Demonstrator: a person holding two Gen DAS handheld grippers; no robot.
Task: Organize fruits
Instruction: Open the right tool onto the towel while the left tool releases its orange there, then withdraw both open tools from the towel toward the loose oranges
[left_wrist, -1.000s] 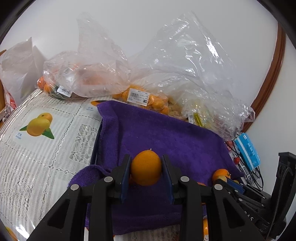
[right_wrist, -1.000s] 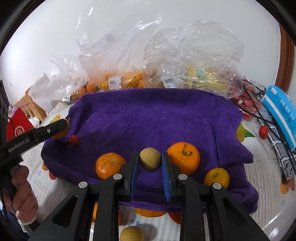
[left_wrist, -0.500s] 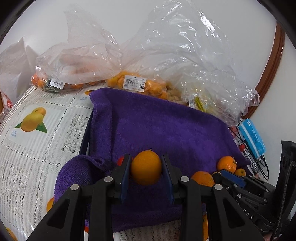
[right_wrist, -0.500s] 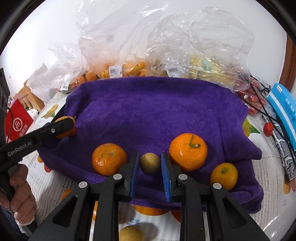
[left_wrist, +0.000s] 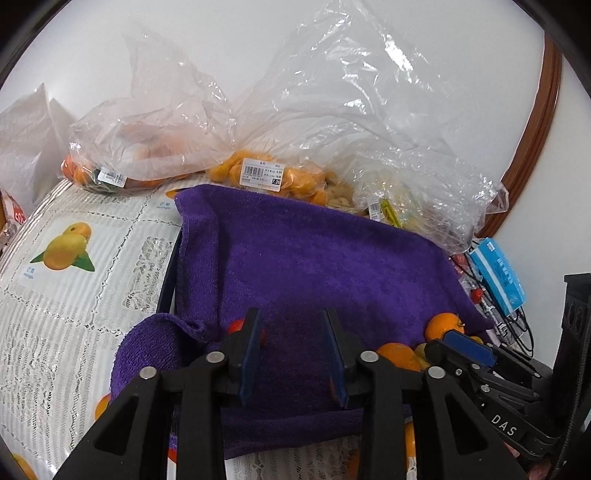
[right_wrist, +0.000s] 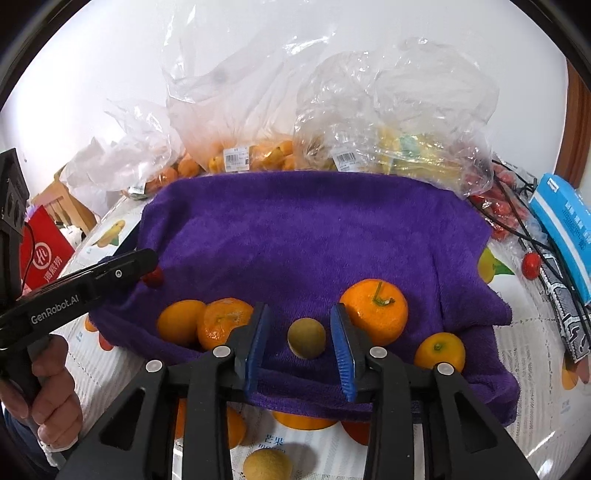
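We work over a surface (right_wrist: 532, 398) laid with a lace-patterned cloth printed with fruit pictures, and on it the purple towel (right_wrist: 314, 236) is spread, in our judgement as a soft bed so that round fruit stays put. Behind the towel stand the clear plastic bags (right_wrist: 399, 122) of shop fruit, each with a white barcode label too small to read in full. Along the towel's near edge the fruit lies in a row: the large orange (right_wrist: 375, 312) with its green stem, two more oranges (right_wrist: 201, 325) touching each other to the left, a smaller orange (right_wrist: 439, 350) at the right end. Our right gripper (right_wrist: 301, 349) has its fingers spread wide and holds nothing; the small tan fruit (right_wrist: 306, 338) rests on the towel between them, clear of both. Our left gripper (left_wrist: 291, 356) is likewise wide open and empty over bare towel, just beside a small red fruit (left_wrist: 236, 326). In the right wrist view its side reads "GenRobot.AI"; in the left wrist view the other bears "DAS". Below, another tan fruit (right_wrist: 267, 463) lies on the cloth by printed Chinese characters.
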